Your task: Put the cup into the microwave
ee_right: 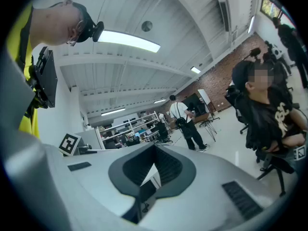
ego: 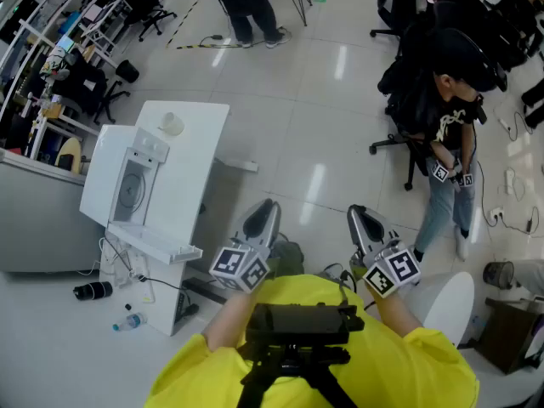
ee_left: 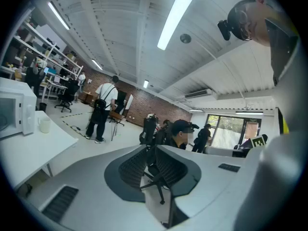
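A white cup [ego: 171,124] stands on the white table [ego: 200,138] at the left, beyond the white microwave [ego: 127,185], whose door looks closed. The left gripper view shows the same cup [ee_left: 44,124] just right of the microwave [ee_left: 14,112]. My left gripper [ego: 259,222] and right gripper [ego: 365,226] hover side by side over the floor, close to my body and well short of the table. The left gripper [ee_left: 150,150] has its jaws together with nothing between them. So does the right gripper [ee_right: 154,153].
A person in black [ego: 450,100] stands at the right, holding grippers, beside dark office chairs [ego: 399,75]. Another person [ego: 246,7] stands at the top. A bottle [ego: 127,321], a dark cylinder [ego: 92,291] and cables lie on the floor by the table's foot.
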`<state>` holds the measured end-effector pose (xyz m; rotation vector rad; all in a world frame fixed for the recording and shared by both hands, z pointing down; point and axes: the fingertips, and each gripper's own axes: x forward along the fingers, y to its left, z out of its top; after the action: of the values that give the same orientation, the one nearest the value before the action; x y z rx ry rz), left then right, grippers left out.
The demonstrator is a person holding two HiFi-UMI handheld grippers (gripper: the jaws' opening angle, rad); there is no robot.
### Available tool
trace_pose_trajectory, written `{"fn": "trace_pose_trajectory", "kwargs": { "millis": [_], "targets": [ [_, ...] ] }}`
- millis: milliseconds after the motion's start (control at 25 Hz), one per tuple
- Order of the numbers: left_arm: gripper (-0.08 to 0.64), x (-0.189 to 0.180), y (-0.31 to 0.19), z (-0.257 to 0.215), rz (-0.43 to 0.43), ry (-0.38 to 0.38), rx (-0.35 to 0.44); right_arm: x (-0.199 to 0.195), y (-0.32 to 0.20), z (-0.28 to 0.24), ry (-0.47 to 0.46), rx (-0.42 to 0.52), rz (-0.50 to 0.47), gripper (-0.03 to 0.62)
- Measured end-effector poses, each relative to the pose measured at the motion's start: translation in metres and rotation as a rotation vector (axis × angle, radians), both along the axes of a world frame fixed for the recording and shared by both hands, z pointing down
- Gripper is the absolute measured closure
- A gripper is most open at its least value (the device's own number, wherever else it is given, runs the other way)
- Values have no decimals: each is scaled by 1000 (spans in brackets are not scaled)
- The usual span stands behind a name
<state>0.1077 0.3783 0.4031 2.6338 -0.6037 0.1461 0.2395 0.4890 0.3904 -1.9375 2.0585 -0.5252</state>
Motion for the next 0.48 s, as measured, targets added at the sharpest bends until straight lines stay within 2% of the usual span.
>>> {"fn": "trace_pose_trajectory", "kwargs": {
  "millis": [120,240,480],
  "targets": [
    [517,-3,-50,1,-55,16,1,6,-53,-1,18,-3,-22,588],
    [517,-9,-105,-7,-95,25,49,4,-111,-11,42,9,-43,588],
    [517,-47,-215,-21,-234,102,55,-24,-239,-35,160,11,-205,588]
  ]
}}
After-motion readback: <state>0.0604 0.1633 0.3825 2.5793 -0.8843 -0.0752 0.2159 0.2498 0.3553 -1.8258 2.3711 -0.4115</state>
